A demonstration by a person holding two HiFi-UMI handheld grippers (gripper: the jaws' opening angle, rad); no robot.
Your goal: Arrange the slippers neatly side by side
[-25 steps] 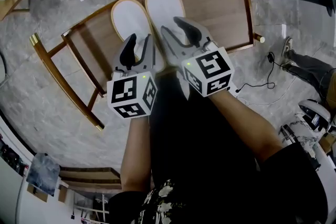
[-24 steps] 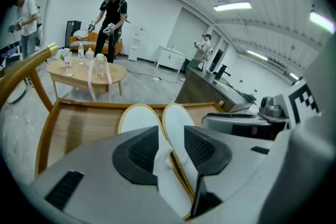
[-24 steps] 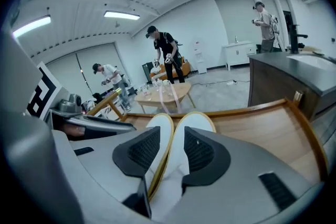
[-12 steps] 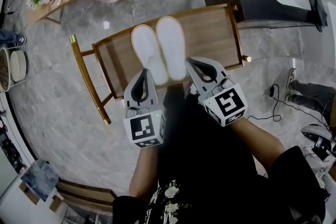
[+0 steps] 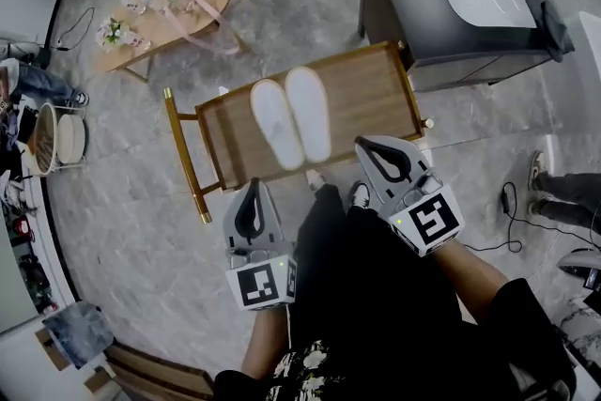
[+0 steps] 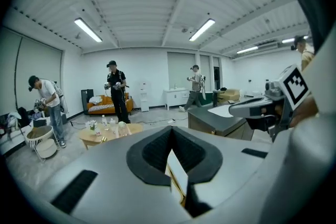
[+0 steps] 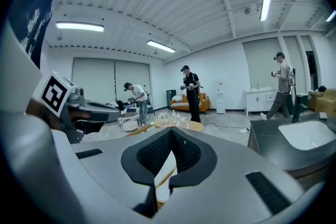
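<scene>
Since the slippers (image 5: 291, 117) lie side by side on the desk (image 5: 376, 94), with left tool (image 5: 253, 188) and right tool (image 5: 362, 146) both clenched empty and apart from them, best keep clear, no nudging.

L gripper (image 5: 252, 186) & R gripper (image 5: 362, 145) lifted off slippers (image 5: 292, 115); jaws shut, apparently empty.

Lighting: bright, even, from ceiling tube lamps (image 6: 88, 30) with slight glare; soft shadows; focus sharp; strong fisheye bending, dark vignetted corners.
</scene>
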